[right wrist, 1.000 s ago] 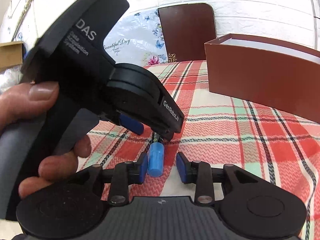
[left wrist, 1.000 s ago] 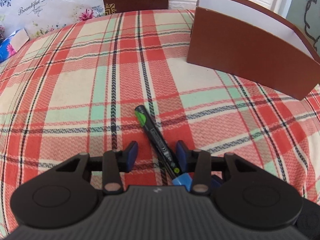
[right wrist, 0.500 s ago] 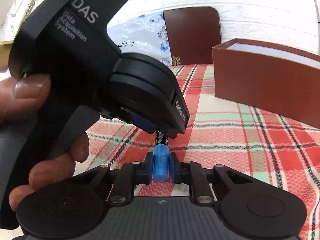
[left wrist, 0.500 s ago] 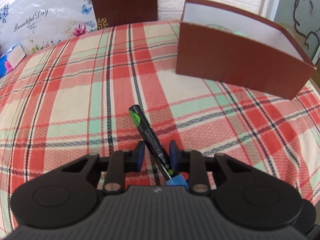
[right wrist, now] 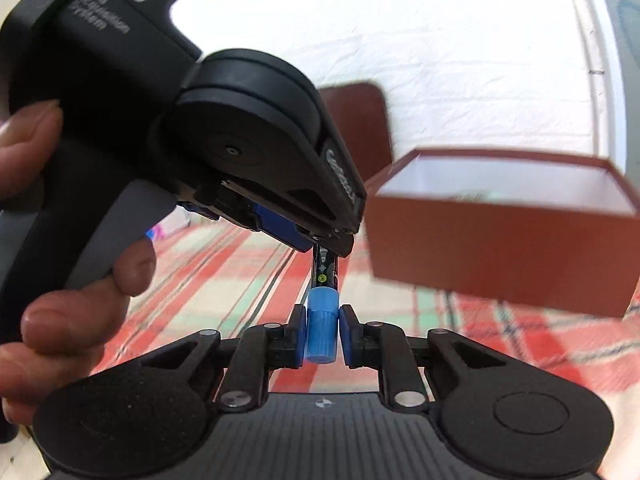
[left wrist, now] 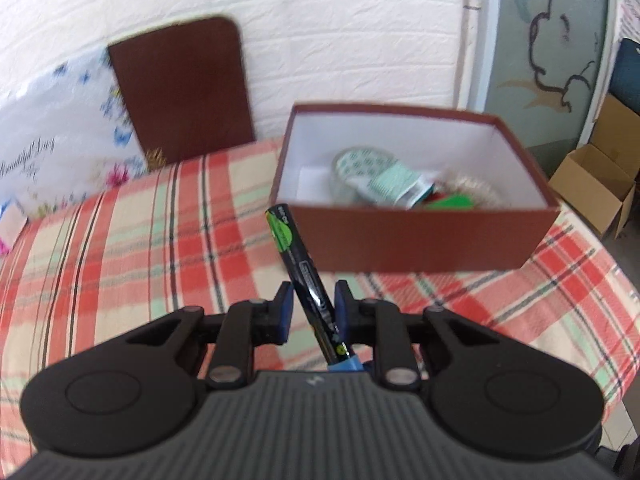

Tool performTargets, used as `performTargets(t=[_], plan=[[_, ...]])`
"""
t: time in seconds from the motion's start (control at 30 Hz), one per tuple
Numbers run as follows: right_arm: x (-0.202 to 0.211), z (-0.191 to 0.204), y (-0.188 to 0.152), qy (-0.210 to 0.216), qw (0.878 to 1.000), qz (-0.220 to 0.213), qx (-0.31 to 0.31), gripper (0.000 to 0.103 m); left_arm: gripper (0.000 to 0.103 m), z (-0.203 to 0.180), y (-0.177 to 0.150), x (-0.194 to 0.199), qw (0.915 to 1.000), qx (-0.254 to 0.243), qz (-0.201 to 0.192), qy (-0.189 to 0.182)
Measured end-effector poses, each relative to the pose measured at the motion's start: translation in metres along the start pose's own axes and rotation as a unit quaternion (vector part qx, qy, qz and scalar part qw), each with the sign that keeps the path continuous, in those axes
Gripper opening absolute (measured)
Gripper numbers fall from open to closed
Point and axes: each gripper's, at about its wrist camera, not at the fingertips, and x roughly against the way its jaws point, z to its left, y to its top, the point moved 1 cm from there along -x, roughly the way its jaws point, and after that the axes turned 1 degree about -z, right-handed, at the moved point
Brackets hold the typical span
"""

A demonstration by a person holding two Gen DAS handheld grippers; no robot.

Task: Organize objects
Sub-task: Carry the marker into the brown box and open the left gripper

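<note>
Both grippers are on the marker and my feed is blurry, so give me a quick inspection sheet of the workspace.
Surface: plaid tablecloth, nothing loose seen on it.
Job's things: black marker held in the air, blue cap on; open brown box beyond it, holding a tape roll and blurred packets.
Clutter: brown board leaning on the wall; floral bag at left.
Grippers: left gripper jaws closing, marker barrel between them; right gripper shut on the blue cap.
Cables: nothing seen.
Surroundings: white brick wall; cardboard carton on the floor at right.
</note>
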Motion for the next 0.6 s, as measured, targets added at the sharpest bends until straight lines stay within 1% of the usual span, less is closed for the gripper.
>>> performTargets(t=[0.2, 0.3, 0.37, 0.4, 0.43, 0.47, 0.5, 0.53, 0.6], plan=[[-0.012, -0.032, 0.037, -0.034, 0.998, -0.053, -0.001, 0.017, 0.022, -0.020, 0.051, -0.002, 0.9987, 0.002, -0.036, -0.037], [-0.023, -0.051, 0.051, -0.060, 0.996, -0.072, 0.004, 0.017, 0.021, -0.032, 0.070, -0.015, 0.9979, 0.006, -0.038, -0.052], [-0.032, -0.066, 0.059, -0.077, 0.994, -0.076, -0.001, 0.017, 0.022, -0.042, 0.080, -0.026, 0.9980, 0.001, -0.035, -0.053], [-0.050, -0.074, 0.068, -0.089, 0.993, -0.077, -0.005, 0.017, 0.022, -0.047, 0.083, -0.033, 0.9980, -0.002, -0.035, -0.052], [-0.058, -0.086, 0.070, -0.101, 0.992, -0.078, -0.010, 0.018, 0.024, -0.052, 0.086, -0.040, 0.9981, -0.005, -0.033, -0.052], [-0.058, -0.091, 0.070, -0.116, 0.990, -0.082, -0.013, 0.019, 0.029, -0.056, 0.088, -0.047, 0.9982, -0.006, -0.031, -0.051], [-0.064, -0.099, 0.071, -0.132, 0.988, -0.079, -0.014, 0.020, 0.031, -0.059, 0.090, -0.055, 0.9983, -0.006, -0.029, -0.050], [-0.072, -0.107, 0.072, -0.149, 0.986, -0.069, -0.014, 0.023, 0.033, -0.060, 0.090, -0.063, 0.9985, -0.007, -0.029, -0.047], [-0.081, -0.125, 0.071, -0.168, 0.984, -0.057, -0.035, 0.025, 0.034, -0.059, 0.087, -0.079, 0.9992, -0.006, -0.018, -0.035]])
